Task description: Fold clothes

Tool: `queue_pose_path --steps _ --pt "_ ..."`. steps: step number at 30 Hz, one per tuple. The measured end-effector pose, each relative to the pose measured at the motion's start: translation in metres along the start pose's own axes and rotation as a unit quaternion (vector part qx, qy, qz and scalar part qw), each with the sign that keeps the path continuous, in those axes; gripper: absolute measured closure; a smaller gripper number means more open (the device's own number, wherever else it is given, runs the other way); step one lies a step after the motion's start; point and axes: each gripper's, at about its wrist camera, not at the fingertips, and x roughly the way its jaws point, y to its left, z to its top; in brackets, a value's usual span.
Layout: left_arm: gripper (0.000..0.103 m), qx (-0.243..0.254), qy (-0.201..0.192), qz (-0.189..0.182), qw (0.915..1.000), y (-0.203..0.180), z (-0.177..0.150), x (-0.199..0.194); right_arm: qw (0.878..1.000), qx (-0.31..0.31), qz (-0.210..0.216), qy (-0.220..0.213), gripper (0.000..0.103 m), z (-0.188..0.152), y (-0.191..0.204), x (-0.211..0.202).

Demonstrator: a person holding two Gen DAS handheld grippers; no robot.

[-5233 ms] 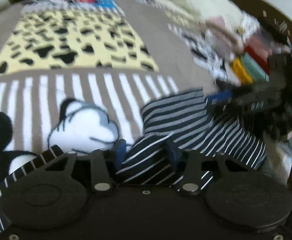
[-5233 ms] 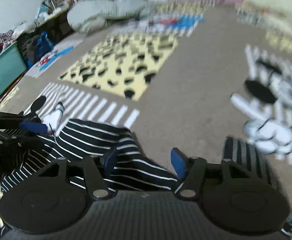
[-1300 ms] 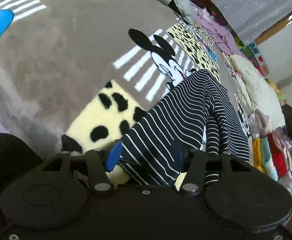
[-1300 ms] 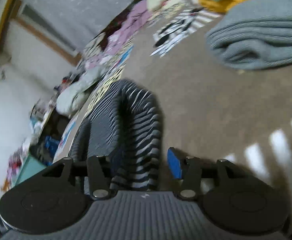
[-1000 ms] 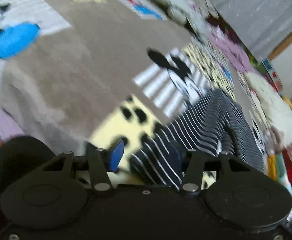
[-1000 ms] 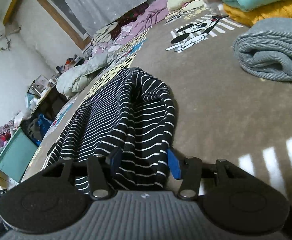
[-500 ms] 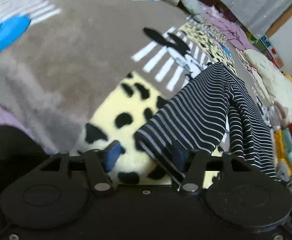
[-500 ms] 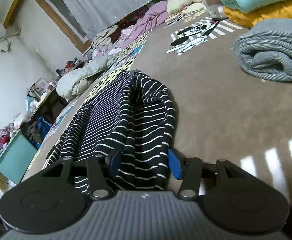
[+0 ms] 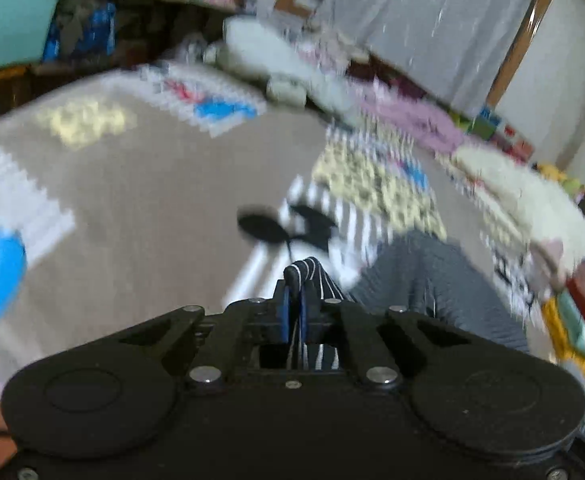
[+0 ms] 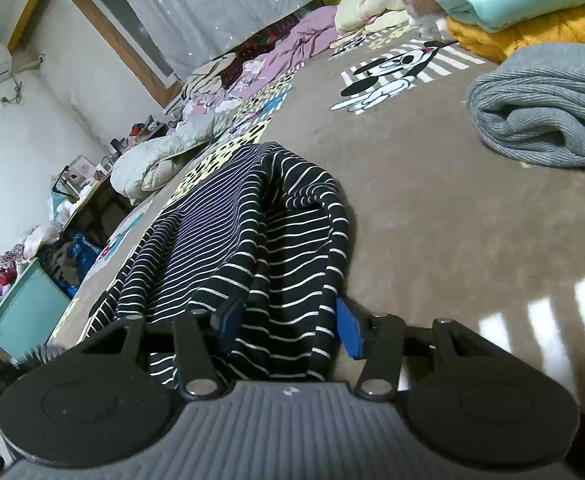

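Blue-padded and clamped tight: pinching a small fold of the striped garment with the left gripper, both pads pressing flat on the black-and-white cloth, a loop of it poking up just past the fingertips. Trailing away to the right of that pinch as a grey, motion-smeared mass, too blurred for reading the stripes. Lying on a brown blanket, with black cartoon ears printed on it just beyond the pinched fold.

Seen from the right wrist, straddling another part of the striped garment with the right gripper, fingers standing about half apart and the bunched cloth filling the gap between them. Left pad buried in the folds, right pad sitting just at the cloth's edge; not possible to tell whether squeezing or only resting around it. Stretching away from those fingers in long, rumpled ridges, draping over the blanket toward the far left.

Well apart from the striped garment, to its far right: a folded grey knit resting on the blanket. Beyond the striped garment, further right: a cartoon dog print on white stripes, and behind that a stack of folded clothes in yellow, teal and red. Off to the striped garment's left, below the blanket's edge: a teal bin.
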Motion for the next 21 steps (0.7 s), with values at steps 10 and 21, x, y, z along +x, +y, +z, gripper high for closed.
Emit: queue_pose_path --steps 10,21 --pt "0.101 0.029 -0.084 0.017 0.9959 0.025 0.125 0.012 1.000 -0.006 -0.005 -0.004 0.053 -0.001 0.001 0.002" --pt "0.101 0.047 -0.040 0.069 0.9957 0.081 0.157 0.077 1.000 -0.009 -0.007 -0.008 0.055 -0.002 0.001 0.001"
